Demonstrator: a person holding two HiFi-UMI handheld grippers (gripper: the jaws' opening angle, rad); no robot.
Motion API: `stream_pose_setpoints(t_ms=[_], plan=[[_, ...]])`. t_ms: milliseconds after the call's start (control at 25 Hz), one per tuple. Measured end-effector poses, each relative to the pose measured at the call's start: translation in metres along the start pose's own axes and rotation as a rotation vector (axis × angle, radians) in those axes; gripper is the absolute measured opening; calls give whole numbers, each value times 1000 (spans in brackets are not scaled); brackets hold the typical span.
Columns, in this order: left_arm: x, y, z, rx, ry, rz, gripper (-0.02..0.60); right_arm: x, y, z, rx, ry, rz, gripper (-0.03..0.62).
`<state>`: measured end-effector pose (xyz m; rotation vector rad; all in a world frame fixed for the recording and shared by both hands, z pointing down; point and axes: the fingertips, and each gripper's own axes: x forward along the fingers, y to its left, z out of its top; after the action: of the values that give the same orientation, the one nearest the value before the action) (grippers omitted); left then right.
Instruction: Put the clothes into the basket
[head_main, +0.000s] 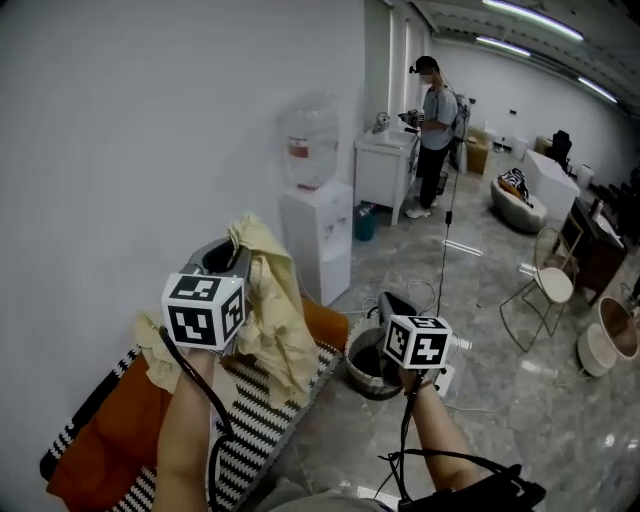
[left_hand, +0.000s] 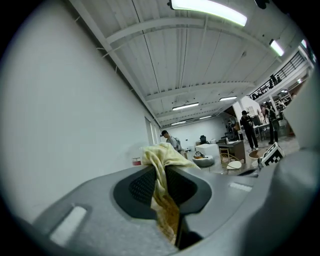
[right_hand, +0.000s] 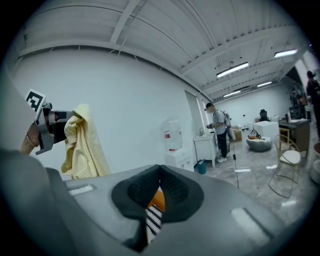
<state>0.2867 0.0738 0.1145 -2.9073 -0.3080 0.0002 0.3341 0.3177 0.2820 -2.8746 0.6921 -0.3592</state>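
While my left claw (left_hand: 161, 175) pinches the yellow cloth (head_main: 272, 315), which drapes beneath it, my right claw (right_hand: 159, 181) is closed on nothing. The basket (head_main: 360, 375) sits on the floor (head_main: 480, 300) below my right claw.

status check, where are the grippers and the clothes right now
Left gripper shut on yellow cloth, held up. Right gripper shut, empty. Basket on floor, cloth not in it yet. Right gripper sits in front of basket, head view.

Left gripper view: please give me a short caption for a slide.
The left gripper holds a yellow cloth between its jaws, beside a white wall.
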Motion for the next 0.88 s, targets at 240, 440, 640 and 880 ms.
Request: stream_pose_setpoints(t_ms=[240,440,640,880], plan=[[52,-43,16,11,-39,-118,54,-13,-58,0,61,-26,-111,3],[116,-89,33,28,-103,-242,54,-3,-114,-1,71,-7,-213,3],[169,-122,46,60,-147,-359,54,15,-150,16,76,-18,-291,3],[225,-153,62,31,-194,-486,54,36,-188,34,76,-33,-370,3]])
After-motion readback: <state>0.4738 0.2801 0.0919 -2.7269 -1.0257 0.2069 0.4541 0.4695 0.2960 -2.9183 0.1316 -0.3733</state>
